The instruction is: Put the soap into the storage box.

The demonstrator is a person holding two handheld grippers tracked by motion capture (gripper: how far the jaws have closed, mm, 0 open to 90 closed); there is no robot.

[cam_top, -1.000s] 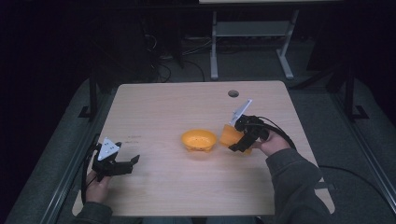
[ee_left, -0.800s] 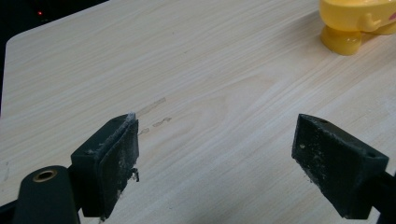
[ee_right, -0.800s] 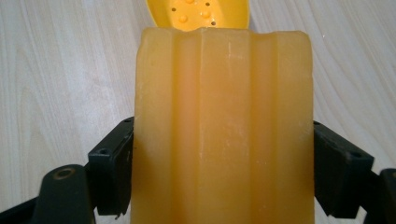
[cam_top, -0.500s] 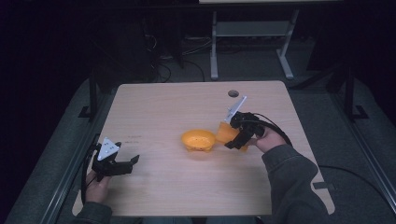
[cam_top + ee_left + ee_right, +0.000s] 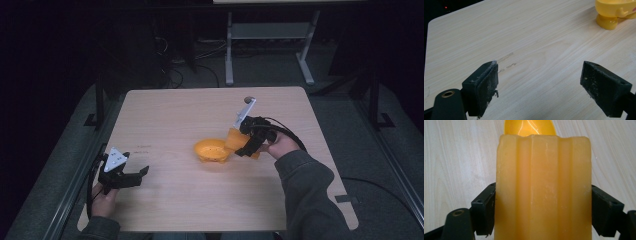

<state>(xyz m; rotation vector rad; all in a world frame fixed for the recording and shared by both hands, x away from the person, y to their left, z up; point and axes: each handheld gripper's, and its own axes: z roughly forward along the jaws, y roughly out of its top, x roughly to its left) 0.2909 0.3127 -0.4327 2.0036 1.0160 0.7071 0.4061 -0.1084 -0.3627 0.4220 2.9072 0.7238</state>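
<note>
Two grippers at the bench. Right gripper (image 5: 243,145) has its jaws closed on a ribbed orange block (image 5: 543,187), one jaw against each side face; the block sits upright between them in the right gripper view. In the high view the block (image 5: 234,139) hangs just beside the right rim of the orange bowl (image 5: 212,150), which stands on small feet near the middle of the bench (image 5: 200,112). Left gripper (image 5: 134,176) rests near the front left corner of the bench, well apart from the bowl, jaws spread wide with nothing between them; bare wood shows between its fingers (image 5: 482,86) in the left gripper view.

Judgement on step in hand: the block looks set to go into the bowl. To do it well, carry the block over the rim until it sits above the bowl's hollow, not above the rim itself, then lower before letting go. The bowl looks light and stands on narrow feet, so a block pressed on the rim could tip or push it. Keep the grip level so the block does not slip out between the pads. The left gripper could steady the bowl's far side if it slides.

Writing: no brand or label can be read on block, bowl or grippers. Faint marks on the bench top (image 5: 506,62) are smudges, not legible text.
</note>
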